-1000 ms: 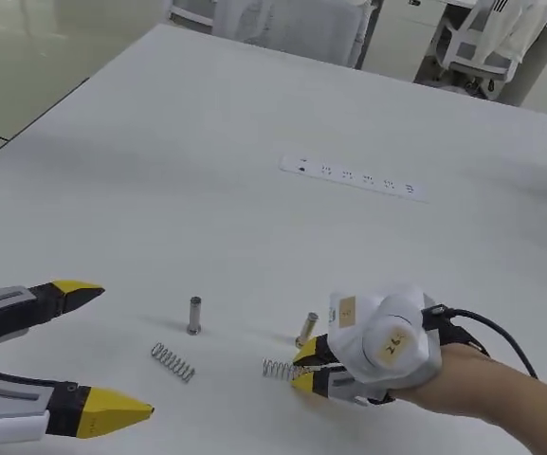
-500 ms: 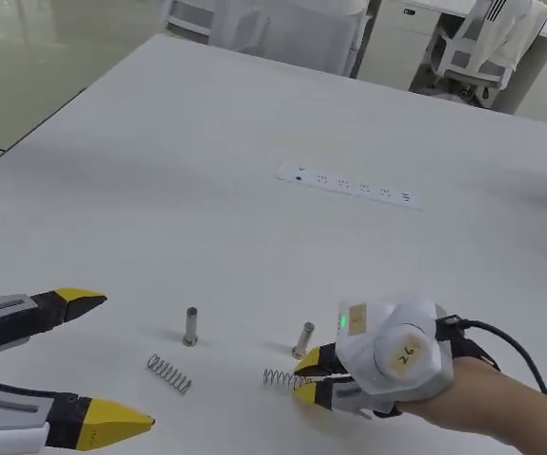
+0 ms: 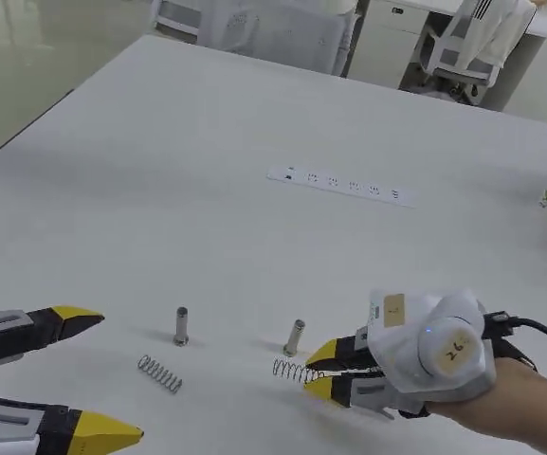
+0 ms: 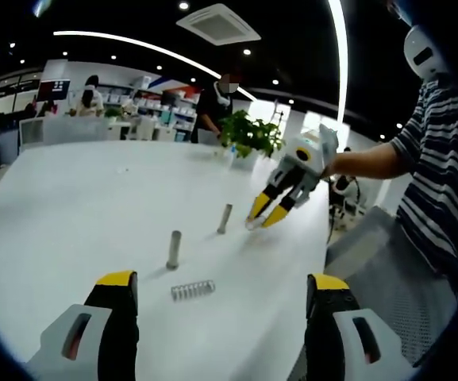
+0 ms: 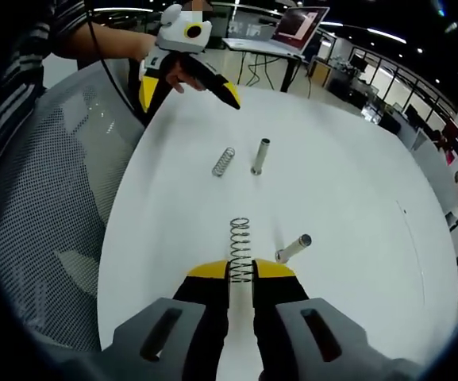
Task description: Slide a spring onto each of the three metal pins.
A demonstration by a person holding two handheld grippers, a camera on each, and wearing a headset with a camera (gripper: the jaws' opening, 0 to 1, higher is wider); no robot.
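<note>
Reaching in low across the near edge of the white surface, the right forearm lies almost flat. The yellow-tipped right tool is nearly closed, pinching one end of a thin coiled steel spring just beside a leaning short metal pin. The left tool hovers by the near left corner, spread wide.

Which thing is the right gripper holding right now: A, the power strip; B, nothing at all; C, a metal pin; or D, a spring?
D: in the right gripper view the right gripper is shut on one end of the spring, which sticks out ahead of it beside a leaning pin.
</note>
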